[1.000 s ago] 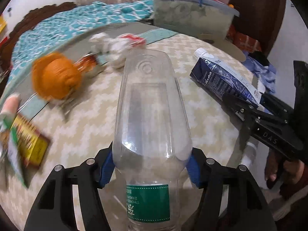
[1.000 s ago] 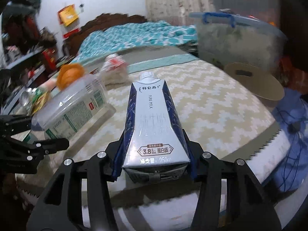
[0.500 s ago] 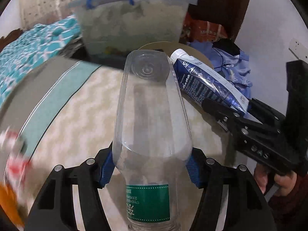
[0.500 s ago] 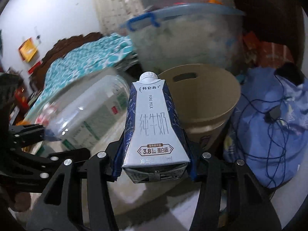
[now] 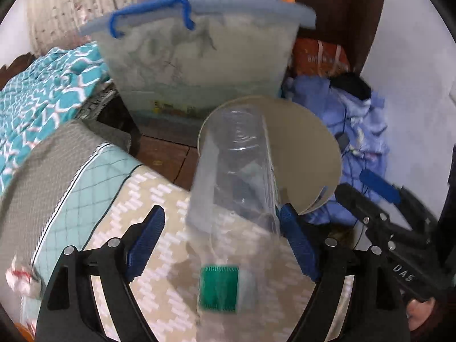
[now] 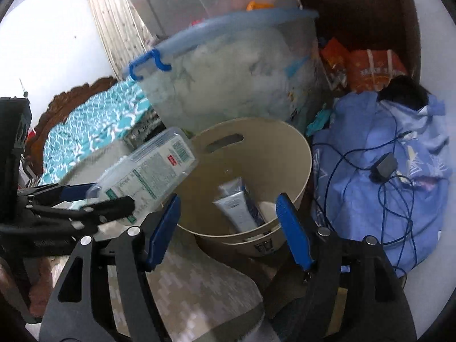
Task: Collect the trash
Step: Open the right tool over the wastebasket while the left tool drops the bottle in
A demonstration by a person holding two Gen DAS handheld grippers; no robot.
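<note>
A clear plastic bottle (image 5: 233, 188) with a green label hangs blurred between the open fingers of my left gripper (image 5: 221, 228), its base over the beige trash bin (image 5: 307, 154). In the right wrist view the bottle (image 6: 148, 173) sits at the bin's left rim (image 6: 306, 154). My right gripper (image 6: 228, 216) is open and empty above the bin. The blue-and-white milk carton (image 6: 239, 208) lies inside the bin.
A large clear storage tub with a blue-handled lid (image 5: 199, 54) stands behind the bin. A pile of blue clothes with a cable (image 6: 382, 171) lies right of it. The patterned bed edge (image 5: 159, 245) is below the grippers. Crumpled trash (image 5: 20, 279) lies at far left.
Both grippers swung from the bed over to the bin. My right gripper opened and the milk carton dropped into the bin. My left gripper opened and the bottle is slipping out.
</note>
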